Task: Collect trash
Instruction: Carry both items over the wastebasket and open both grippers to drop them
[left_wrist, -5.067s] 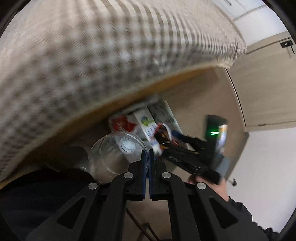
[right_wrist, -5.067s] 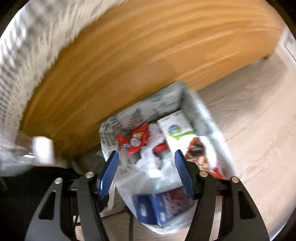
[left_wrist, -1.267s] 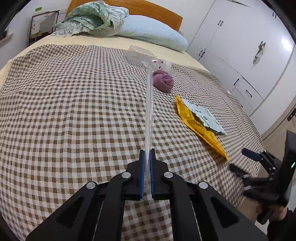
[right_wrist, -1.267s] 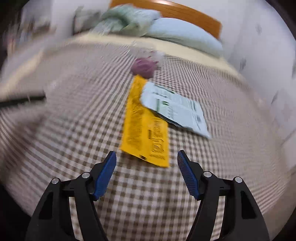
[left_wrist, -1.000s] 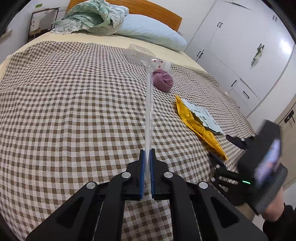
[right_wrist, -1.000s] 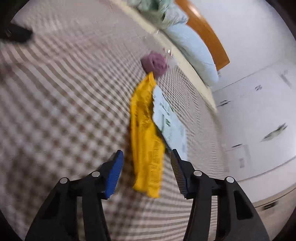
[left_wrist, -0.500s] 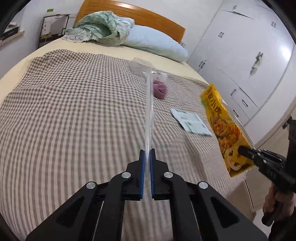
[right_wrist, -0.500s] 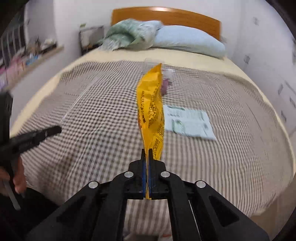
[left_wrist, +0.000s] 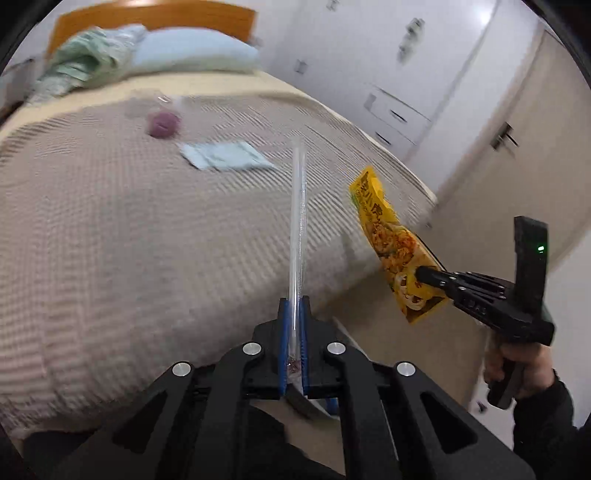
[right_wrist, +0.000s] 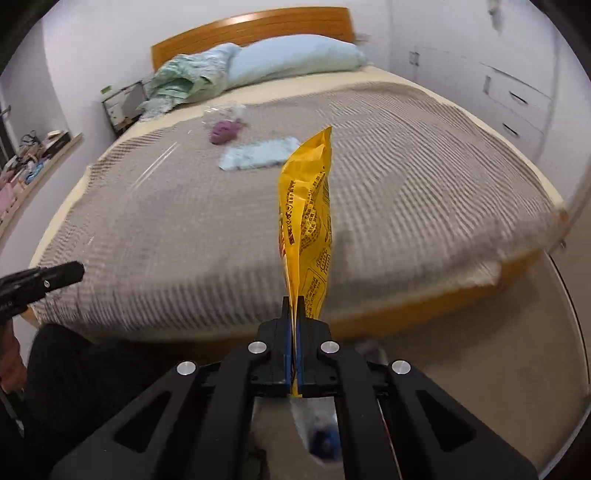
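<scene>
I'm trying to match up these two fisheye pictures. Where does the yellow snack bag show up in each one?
Left wrist view: the yellow snack bag hangs at the right, past the bed's edge, pinched by the right hand-held gripper.
Right wrist view: the bag stands up the middle of the picture, rising from the shut jaws at the bottom.
Shared landmark: the purple bundle on the bed, with the pale flat packet beside it.
</scene>
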